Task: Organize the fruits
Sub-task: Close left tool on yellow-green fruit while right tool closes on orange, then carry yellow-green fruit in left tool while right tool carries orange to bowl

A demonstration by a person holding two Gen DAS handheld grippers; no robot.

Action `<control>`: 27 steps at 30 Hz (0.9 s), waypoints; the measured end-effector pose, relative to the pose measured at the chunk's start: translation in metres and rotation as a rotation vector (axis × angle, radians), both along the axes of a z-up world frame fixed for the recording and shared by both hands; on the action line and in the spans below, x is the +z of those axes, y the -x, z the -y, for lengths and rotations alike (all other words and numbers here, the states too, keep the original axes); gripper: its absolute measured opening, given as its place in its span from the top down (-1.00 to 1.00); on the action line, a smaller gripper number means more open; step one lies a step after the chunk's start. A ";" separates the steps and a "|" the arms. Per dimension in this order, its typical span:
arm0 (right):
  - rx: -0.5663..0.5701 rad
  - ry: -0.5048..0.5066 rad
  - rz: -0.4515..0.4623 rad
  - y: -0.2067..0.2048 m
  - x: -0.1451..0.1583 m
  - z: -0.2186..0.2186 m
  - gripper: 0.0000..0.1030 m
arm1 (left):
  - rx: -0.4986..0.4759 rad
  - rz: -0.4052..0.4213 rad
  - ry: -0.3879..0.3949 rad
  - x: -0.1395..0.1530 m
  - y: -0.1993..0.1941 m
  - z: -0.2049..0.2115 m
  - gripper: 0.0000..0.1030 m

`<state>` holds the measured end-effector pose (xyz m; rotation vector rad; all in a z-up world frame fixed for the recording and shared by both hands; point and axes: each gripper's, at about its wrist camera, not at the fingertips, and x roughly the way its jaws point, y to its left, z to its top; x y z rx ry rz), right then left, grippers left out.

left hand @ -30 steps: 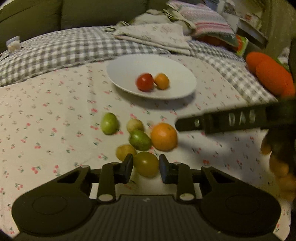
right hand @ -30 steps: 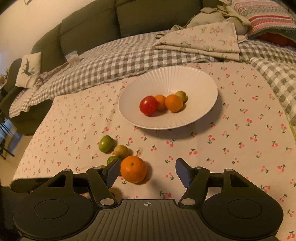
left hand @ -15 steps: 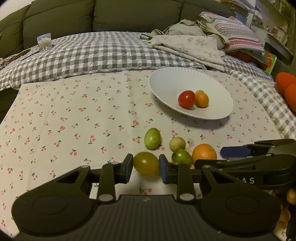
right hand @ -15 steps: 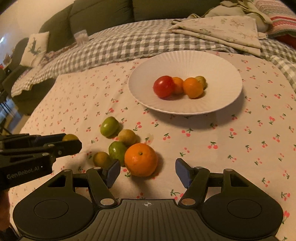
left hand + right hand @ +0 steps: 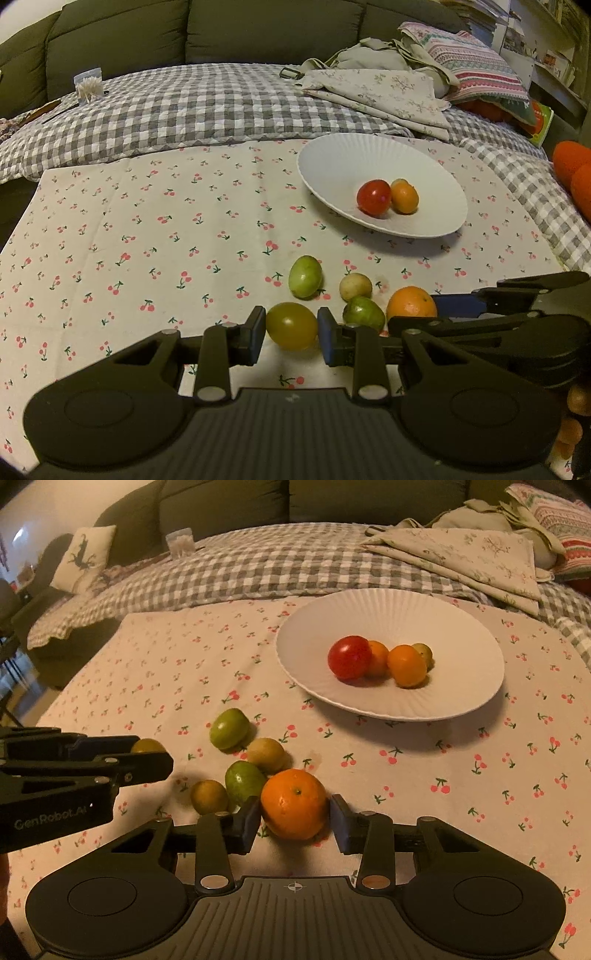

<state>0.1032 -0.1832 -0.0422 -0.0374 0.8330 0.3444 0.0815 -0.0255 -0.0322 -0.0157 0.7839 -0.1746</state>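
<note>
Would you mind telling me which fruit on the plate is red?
The round red tomato at the left end of the row on the white plate; the other fruits there are orange or yellow-green.

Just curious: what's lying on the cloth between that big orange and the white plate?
Nothing but bare cherry-print cloth; the right wrist view shows it best. The orange sits between the right gripper fingers, and the plate lies farther back.

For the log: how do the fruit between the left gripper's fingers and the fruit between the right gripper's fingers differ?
The olive-green fruit is smaller and smooth; the orange is bigger, orange and dimpled. The left gripper is clamped on the olive-green fruit; the right gripper brackets the orange, with a gap at the right finger. Both are roundish.
</note>
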 end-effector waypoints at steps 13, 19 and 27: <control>-0.075 -0.054 0.044 0.006 0.026 0.024 0.25 | 0.011 0.035 0.031 0.009 -0.004 -0.007 0.45; -0.119 -0.080 0.082 0.007 0.040 0.041 0.25 | 0.002 0.061 0.049 0.015 -0.010 -0.002 0.45; -0.164 -0.089 0.113 0.007 0.049 0.057 0.25 | -0.031 0.123 0.058 0.025 -0.025 0.009 0.45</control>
